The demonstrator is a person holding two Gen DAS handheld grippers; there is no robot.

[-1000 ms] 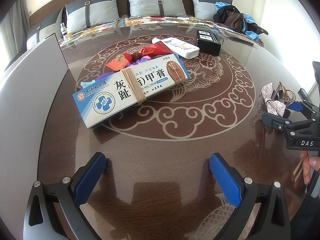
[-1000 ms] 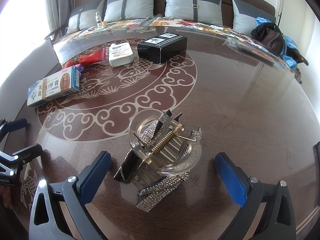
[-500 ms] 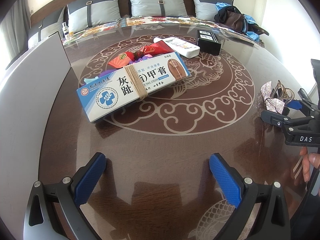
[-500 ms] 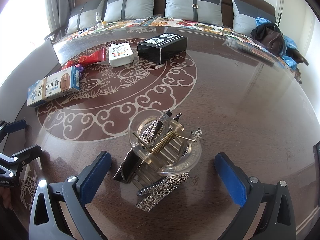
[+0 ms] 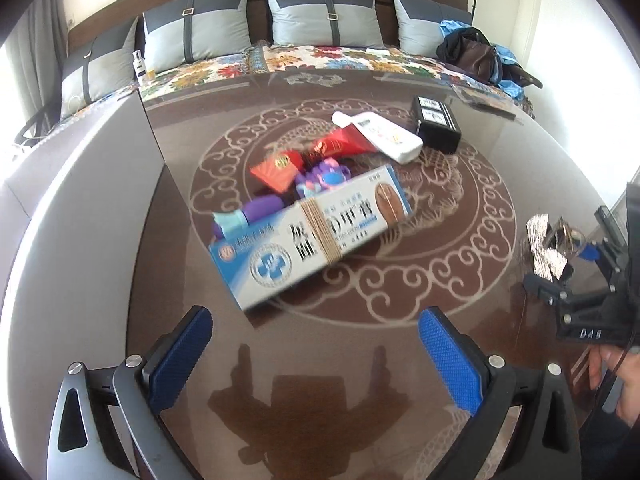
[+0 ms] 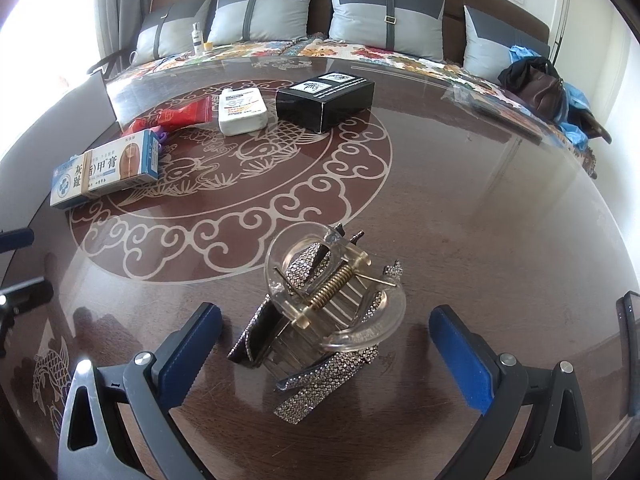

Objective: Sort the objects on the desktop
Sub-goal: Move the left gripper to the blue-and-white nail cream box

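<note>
- At bottom of both views: left gripper (image 5: 316, 354) and right gripper (image 6: 326, 346) spread wide, holding nothing.
- Centre of right view, between the blue pads: rhinestone hair clip (image 6: 328, 308) lying on table (image 6: 460, 208).
- Centre of left view: banded ointment box (image 5: 312, 236); beyond, white bottle (image 5: 380, 132), black box (image 5: 436, 124).

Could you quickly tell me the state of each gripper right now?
Left gripper: open, holding nothing.
Right gripper: open, straddling the clear rhinestone hair claw, not gripping.

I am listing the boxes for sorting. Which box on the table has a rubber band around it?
The long blue-and-white box, nearest the left gripper. A tan band circles its middle; the black box has none.
</note>
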